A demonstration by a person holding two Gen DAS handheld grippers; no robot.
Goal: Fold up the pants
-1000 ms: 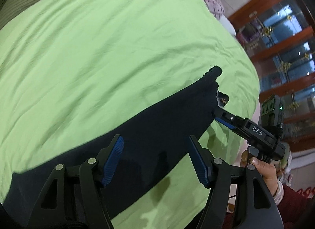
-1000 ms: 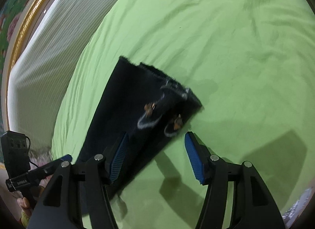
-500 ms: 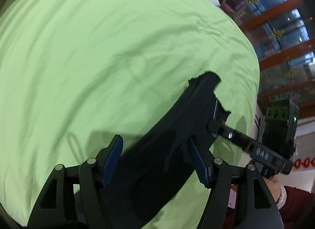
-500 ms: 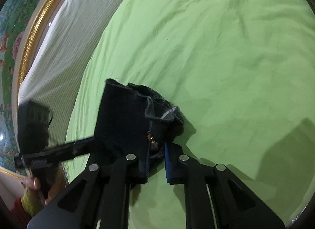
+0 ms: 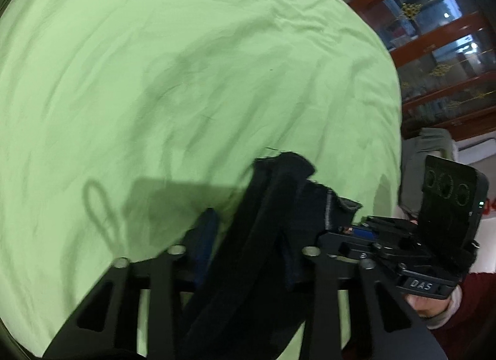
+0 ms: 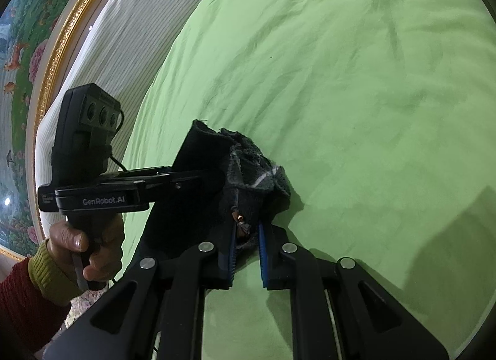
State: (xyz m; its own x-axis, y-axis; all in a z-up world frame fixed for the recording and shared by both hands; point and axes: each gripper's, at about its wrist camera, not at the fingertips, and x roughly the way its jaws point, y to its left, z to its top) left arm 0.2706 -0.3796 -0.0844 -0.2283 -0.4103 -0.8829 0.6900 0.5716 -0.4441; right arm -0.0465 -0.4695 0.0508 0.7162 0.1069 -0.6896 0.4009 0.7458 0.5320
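The largest item in both wrist views is the green bedsheet [image 6: 356,96], which fills the frame from 9 o'clock round to 3 o'clock; it is wrinkled but carries nothing besides the garment. A white striped bed panel [image 6: 124,34] and a gilt picture frame [image 6: 59,47] border it at 10 o'clock in the right wrist view, and a wooden glazed cabinet [image 5: 440,28] stands at 2 o'clock in the left wrist view. The pants [image 6: 214,171], dark and bunched, sit at the centre of the right wrist view, raised off the sheet at the waistband end, with the rest trailing down toward 7 o'clock. I read the right gripper [image 6: 246,254] as nearly pressed together, pinching the waistband next to a small copper button [image 6: 240,219]. The left gripper [image 5: 248,251] is blurred in its own view; the fabric runs between its fingers, and in the right wrist view those fingers meet the cloth at 9 o'clock, so I judge that it is pinching the pants too, though I cannot confirm contact on both pads. Task status, as judged: both ends of the waistband are gripped and lifted, no finished fold lies flat yet, and the carry-over, lay-down and smoothing steps are not yet done.
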